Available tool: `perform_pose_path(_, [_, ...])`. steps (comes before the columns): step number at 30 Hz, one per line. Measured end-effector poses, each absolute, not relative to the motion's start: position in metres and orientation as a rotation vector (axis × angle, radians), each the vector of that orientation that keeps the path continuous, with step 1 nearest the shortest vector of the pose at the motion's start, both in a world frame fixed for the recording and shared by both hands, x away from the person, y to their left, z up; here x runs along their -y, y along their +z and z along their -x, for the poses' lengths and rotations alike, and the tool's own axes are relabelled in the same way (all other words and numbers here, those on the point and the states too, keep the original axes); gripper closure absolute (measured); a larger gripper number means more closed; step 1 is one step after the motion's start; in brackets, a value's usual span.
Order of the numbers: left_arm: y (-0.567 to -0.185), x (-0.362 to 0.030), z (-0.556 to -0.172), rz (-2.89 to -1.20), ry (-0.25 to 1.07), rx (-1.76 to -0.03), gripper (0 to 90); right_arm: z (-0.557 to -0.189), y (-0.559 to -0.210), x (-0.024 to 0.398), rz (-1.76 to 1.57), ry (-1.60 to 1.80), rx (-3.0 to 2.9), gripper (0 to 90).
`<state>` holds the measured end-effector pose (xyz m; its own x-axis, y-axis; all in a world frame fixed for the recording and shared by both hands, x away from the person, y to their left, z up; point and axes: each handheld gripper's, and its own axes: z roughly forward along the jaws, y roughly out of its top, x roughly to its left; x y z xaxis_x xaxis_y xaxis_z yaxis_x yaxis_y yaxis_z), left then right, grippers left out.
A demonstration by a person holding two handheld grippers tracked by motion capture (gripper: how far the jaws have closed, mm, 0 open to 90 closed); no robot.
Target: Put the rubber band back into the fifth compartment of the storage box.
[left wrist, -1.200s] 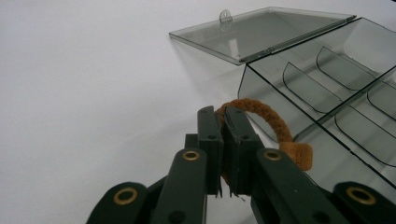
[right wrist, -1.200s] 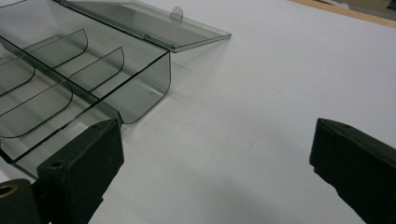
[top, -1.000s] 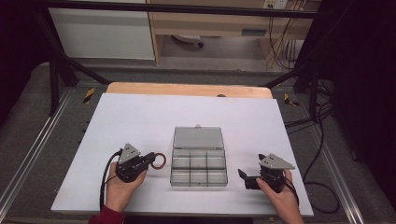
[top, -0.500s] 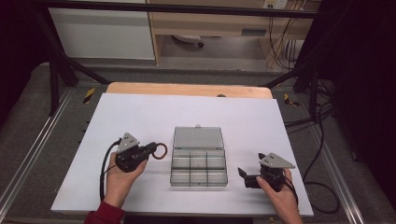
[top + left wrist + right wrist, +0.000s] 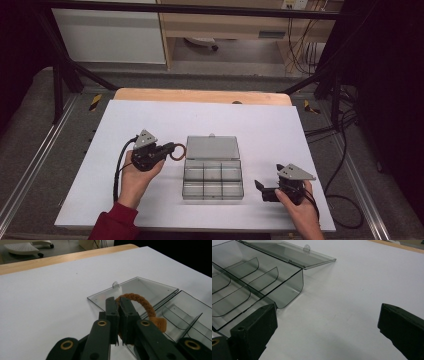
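A rough braided brown ring beside a glossy clear-plastic box on matt white tabletop.

white table, grey floor

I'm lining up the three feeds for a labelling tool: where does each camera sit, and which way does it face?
High view: above the person's side, looking forward and down on the white table; both forearms and hands enter from the bottom.
Left gripper view: rides the left gripper, looking along its jaws clamped on a brown braided ring.
Right gripper view: rides the right gripper, looking across the table between wide-open jaws.
All three share the clear plastic compartment box with its lid open.
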<state>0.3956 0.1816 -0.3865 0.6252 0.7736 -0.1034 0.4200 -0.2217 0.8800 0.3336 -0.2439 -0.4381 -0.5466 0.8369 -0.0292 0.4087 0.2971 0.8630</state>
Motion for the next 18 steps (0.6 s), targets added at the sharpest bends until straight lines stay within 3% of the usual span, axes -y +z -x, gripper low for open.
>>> perform_pose_path(18, [-0.390, -0.150, -0.385, -1.903, 0.383, -0.869, 85.5, -0.333, -0.439, 0.242, -1.098, 1.165, -2.093, 2.7])
